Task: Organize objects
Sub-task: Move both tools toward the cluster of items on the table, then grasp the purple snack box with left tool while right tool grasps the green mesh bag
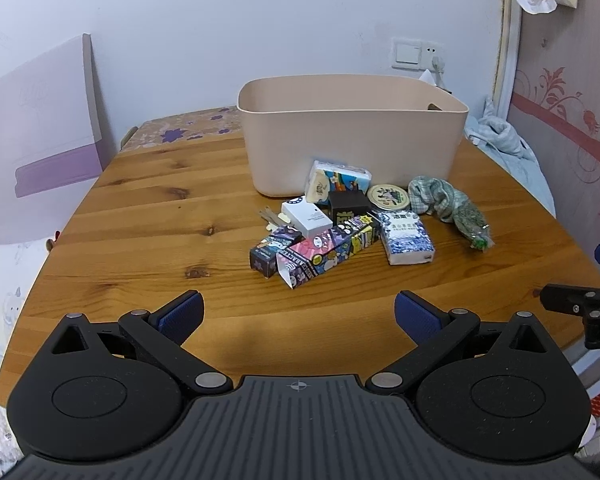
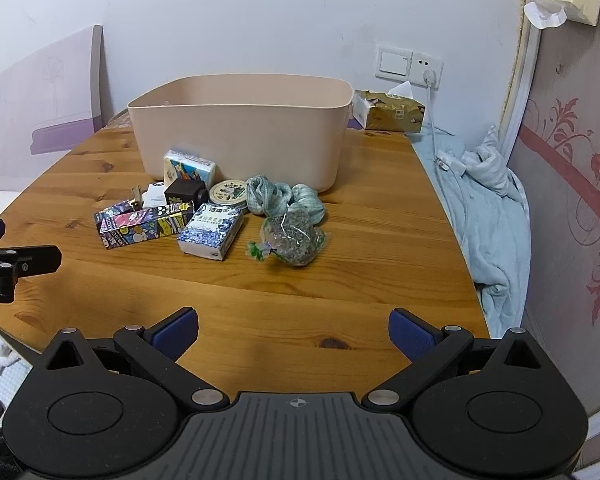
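Note:
A beige plastic bin (image 1: 352, 140) (image 2: 240, 128) stands at the back of the wooden table. In front of it lies a pile: a long cartoon-printed box (image 1: 328, 252) (image 2: 144, 226), a blue-white tissue pack (image 1: 406, 238) (image 2: 212, 232), a white box (image 1: 306, 216), a black box (image 1: 348, 202) (image 2: 184, 192), a round tin (image 1: 388, 196) (image 2: 229, 192), a green checked cloth (image 1: 436, 198) (image 2: 284, 198) and a clear bag of dried herbs (image 1: 472, 224) (image 2: 296, 240). My left gripper (image 1: 298, 316) and right gripper (image 2: 294, 332) are open and empty, near the table's front edge.
A gold tissue box (image 2: 392, 114) sits behind the bin by the wall socket (image 2: 428, 70). A light blue blanket (image 2: 488, 208) lies along the table's right edge. A white and purple board (image 1: 40, 120) leans at the left.

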`<state>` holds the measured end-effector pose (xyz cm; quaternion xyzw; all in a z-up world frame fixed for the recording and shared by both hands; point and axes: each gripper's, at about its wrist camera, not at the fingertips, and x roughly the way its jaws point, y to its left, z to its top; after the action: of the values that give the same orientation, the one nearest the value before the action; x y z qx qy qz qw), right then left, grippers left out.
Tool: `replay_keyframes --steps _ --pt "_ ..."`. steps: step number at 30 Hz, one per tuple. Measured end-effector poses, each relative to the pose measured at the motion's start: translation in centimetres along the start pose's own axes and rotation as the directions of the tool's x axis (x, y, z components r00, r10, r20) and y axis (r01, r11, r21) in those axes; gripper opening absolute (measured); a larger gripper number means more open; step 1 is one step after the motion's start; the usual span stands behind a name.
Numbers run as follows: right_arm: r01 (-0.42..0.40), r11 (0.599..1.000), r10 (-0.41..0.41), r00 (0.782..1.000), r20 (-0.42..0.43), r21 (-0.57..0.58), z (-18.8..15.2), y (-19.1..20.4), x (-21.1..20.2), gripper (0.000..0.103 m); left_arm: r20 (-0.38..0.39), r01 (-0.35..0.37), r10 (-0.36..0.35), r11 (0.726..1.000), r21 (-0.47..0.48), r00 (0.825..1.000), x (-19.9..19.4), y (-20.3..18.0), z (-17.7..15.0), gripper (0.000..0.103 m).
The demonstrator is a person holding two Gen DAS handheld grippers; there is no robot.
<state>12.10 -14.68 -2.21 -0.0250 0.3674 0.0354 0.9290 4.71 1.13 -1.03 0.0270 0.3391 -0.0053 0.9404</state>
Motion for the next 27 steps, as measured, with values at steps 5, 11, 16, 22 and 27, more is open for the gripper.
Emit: replay_keyframes --steps 5,11,16,22,27 --pt "0.009 1.0 -0.009 1.0 -0.003 -0.016 0.5 0.1 1.2 0.103 -0.002 0.005 -0.005 1.0 0.011 1.0 1.2 0.3 0.5 0.103" --pt "-0.002 1.0 0.002 1.0 0.002 -0.025 1.3 -0.1 2.4 0.103 -0.001 0.032 -0.032 0.999 -0.01 0.999 2.4 0.9 1.1 0.103" --pt "-0.008 1.0 0.008 1.0 -0.012 -0.012 1.9 -0.5 3.7 0.103 0.004 0.012 -0.012 1.0 -0.021 1.0 3.6 1.6 1.7 0.103" --pt "-0.002 1.0 0.002 1.0 -0.022 0.003 2.7 -0.8 5.0 0.103 -0.003 -0.011 0.011 0.999 -0.045 1.0 5.2 3.0 2.6 0.103" --pt "0.0 1.0 0.001 1.0 -0.029 0.015 3.3 -1.0 5.9 0.103 -0.015 -0.021 0.02 0.999 -0.041 1.0 6.8 3.7 3.3 0.103"
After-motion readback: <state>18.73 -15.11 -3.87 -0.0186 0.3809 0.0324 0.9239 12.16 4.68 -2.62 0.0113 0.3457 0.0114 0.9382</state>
